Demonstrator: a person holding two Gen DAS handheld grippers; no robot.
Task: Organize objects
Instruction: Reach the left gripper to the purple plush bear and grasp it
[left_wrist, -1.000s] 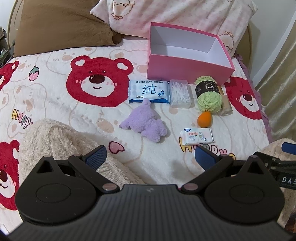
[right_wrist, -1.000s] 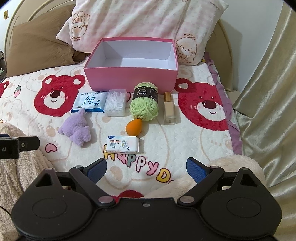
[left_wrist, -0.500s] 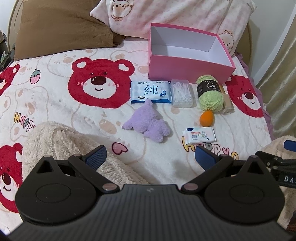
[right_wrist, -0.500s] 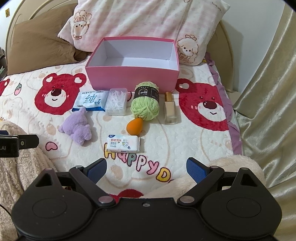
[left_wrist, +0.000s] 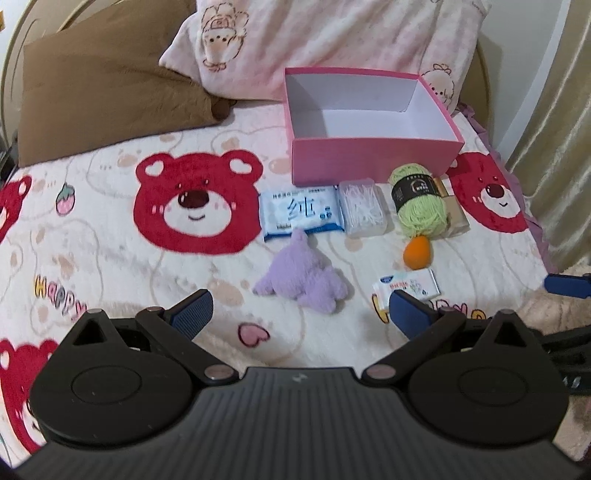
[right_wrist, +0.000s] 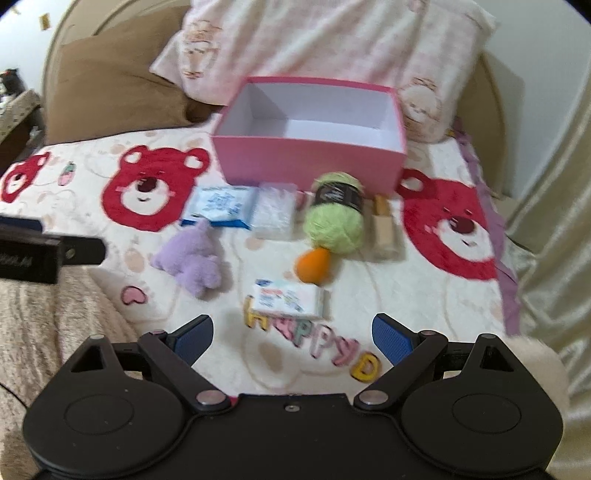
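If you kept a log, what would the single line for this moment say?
left tongs: open, holding nothing | right tongs: open, holding nothing | pink box: empty | purple plush, yarn, tissue pack: on bed

Bed (left_wrist: 110, 258): pink box (left_wrist: 369, 166), yarn (left_wrist: 421, 210), purple plush (left_wrist: 303, 280)
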